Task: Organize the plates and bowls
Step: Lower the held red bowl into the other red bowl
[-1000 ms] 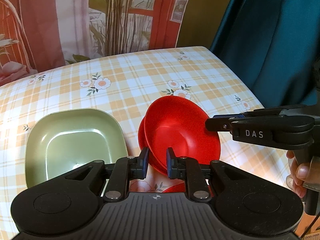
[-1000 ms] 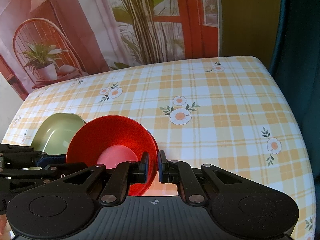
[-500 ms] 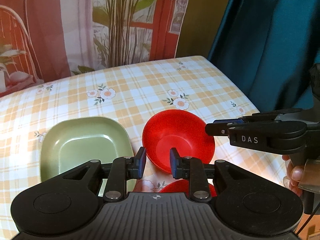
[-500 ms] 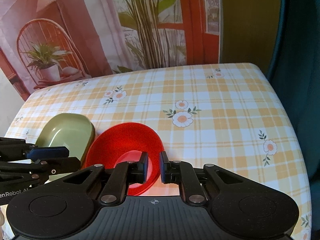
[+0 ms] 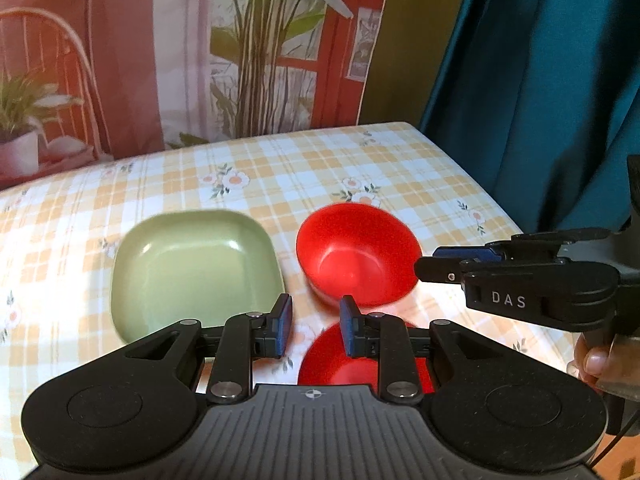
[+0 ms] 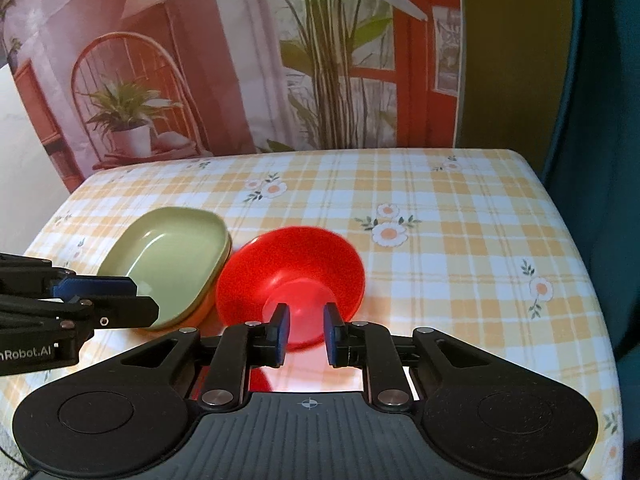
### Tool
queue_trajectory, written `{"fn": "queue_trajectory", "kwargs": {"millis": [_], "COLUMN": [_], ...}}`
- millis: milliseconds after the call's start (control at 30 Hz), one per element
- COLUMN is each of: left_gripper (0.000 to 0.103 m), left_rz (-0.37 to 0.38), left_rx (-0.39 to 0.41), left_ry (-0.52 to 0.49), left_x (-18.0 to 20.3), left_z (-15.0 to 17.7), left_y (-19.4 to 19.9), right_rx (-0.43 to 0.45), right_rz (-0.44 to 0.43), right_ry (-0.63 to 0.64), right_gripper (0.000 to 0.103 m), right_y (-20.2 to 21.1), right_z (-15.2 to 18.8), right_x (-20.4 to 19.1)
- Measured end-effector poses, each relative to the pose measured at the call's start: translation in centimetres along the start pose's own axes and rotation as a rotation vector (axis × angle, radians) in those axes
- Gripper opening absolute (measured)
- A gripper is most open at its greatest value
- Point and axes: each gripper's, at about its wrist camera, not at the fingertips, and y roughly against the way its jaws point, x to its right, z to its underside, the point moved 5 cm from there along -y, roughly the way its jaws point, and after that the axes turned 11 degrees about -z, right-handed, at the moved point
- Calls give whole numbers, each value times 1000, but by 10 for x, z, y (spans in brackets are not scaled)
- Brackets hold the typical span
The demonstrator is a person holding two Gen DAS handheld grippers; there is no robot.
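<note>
1. Ahead and to the left of our left tool [image 5: 316,326] sits the pale green squarish plastic plate [image 5: 192,268], on an orange one just showing beneath its edge in the right wrist view. We judge it light, stiff and glossy, so likely slippery; its raised rim is the place to pinch.
2. Just ahead of both tools sits the round red plastic bowl [image 5: 356,256] on the yellow checked flowered counter [image 5: 400,168]. It looks light and rigid; take it by its thin rim.
3. A second red dish [image 5: 340,360] lies partly hidden below our left tool.
4. Our left tool is slightly parted and empty. The right tool [image 6: 306,330] has its jaws opening, nothing between them.
5. A second ago the red bowl was tilted at both tools' tips; now it rests free, and both tools have drawn back.
</note>
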Motion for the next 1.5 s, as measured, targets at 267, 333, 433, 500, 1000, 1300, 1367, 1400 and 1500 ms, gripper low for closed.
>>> {"fn": "queue_trajectory", "kwargs": {"millis": [267, 333, 433, 500, 1000, 1300, 1367, 1400, 1500], "left_gripper": [27, 27, 27, 27, 27, 27, 27, 27, 27], "left_rz": [-4, 5, 8, 11, 28, 53, 65, 70, 83], "left_rx": [-26, -35, -45, -51, -69, -102, -107, -109, -113], "left_ry": [41, 48, 56, 69, 107, 128, 142, 144, 156], "left_x": [-1, 0, -1, -2, -4, -4, -5, -5, -6], "left_z": [23, 29, 35, 39, 57, 65, 67, 67, 68], "left_y": [1, 1, -1, -2, -6, -14, -14, -14, -14], "right_rx": [17, 21, 30, 34, 18, -4, -11, -16, -25], "right_rz": [0, 11, 8, 9, -9, -34, -39, -40, -49], "right_ry": [-9, 1, -27, -45, -127, -127, -129, -127, -122], "right_gripper": [18, 18, 18, 18, 18, 18, 18, 18, 18], "right_y": [4, 4, 6, 7, 7, 4, 4, 3, 2], "right_z": [25, 30, 38, 44, 67, 73, 75, 76, 79], "right_x": [-9, -12, -13, -13, -8, -15, -16, -17, -20]}}
